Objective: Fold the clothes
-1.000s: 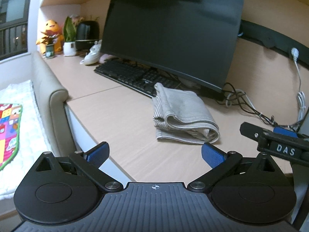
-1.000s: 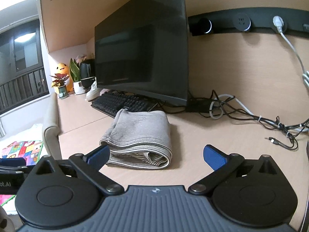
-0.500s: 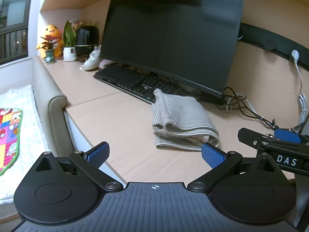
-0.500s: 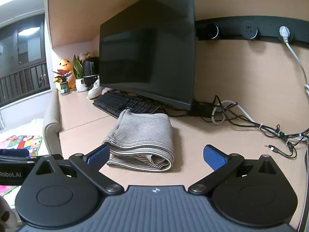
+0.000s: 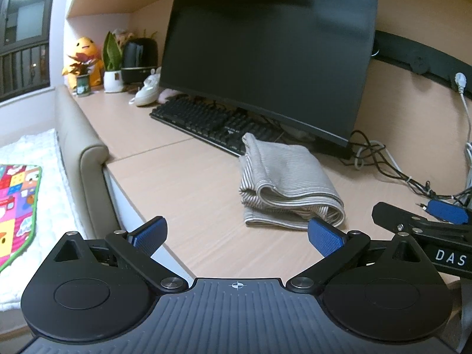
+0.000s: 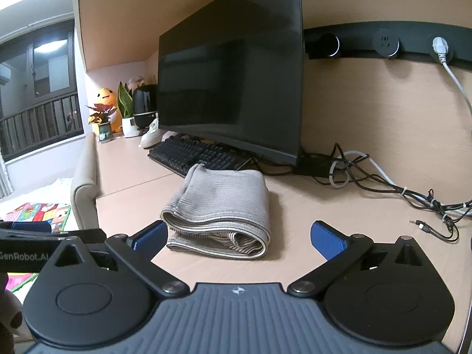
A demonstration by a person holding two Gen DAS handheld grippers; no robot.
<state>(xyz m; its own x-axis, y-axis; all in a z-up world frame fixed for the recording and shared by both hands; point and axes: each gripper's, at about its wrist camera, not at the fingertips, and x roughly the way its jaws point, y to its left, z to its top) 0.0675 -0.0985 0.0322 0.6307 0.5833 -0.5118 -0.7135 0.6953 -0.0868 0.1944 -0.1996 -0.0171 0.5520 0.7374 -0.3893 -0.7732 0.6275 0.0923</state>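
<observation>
Now I hold both the left gripper point(image 5: 236, 231) and right gripper point(image 6: 239, 236) spread apart and empty, drawn slightly back from the folded striped cloth point(image 6: 224, 206) resting on the desk point(image 5: 183, 183) before the keyboard point(image 5: 206, 124); folding looks finished.

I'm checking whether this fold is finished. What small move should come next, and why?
Probably draw both grippers back. The striped garment lies folded in a compact stack on the desk, and the left gripper and right gripper are both open, empty and short of it.
</observation>
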